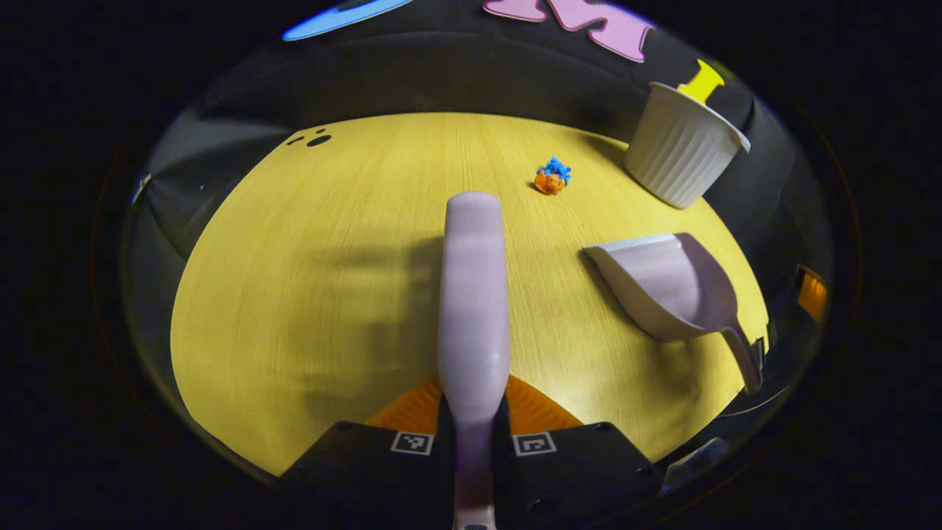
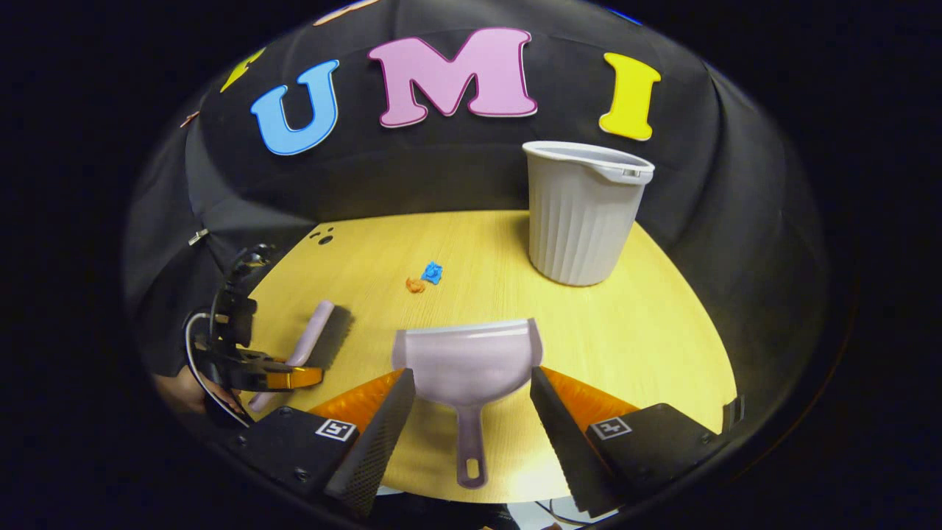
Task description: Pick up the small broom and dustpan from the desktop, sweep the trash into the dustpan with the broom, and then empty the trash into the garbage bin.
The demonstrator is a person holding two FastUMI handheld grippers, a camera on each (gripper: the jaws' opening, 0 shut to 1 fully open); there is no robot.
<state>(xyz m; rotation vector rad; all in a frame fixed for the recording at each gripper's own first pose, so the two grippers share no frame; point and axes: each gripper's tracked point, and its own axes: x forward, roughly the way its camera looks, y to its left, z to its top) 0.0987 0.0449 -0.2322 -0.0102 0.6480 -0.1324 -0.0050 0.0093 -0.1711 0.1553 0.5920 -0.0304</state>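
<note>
On the desktop [image 2: 662, 346], the left gripper [image 1: 473, 434] clamps the broom [image 1: 473, 294]; the right gripper [image 2: 471, 412] gapes wide around the ungrasped dustpan [image 2: 467, 364]; trash [image 2: 427, 278] remains unswept.

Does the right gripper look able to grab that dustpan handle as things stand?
Probably yes. The right gripper has its jaws wide open on either side of the dustpan, whose handle lies on the table between them with nothing in the way. It looks to need only lowering and closing.
</note>
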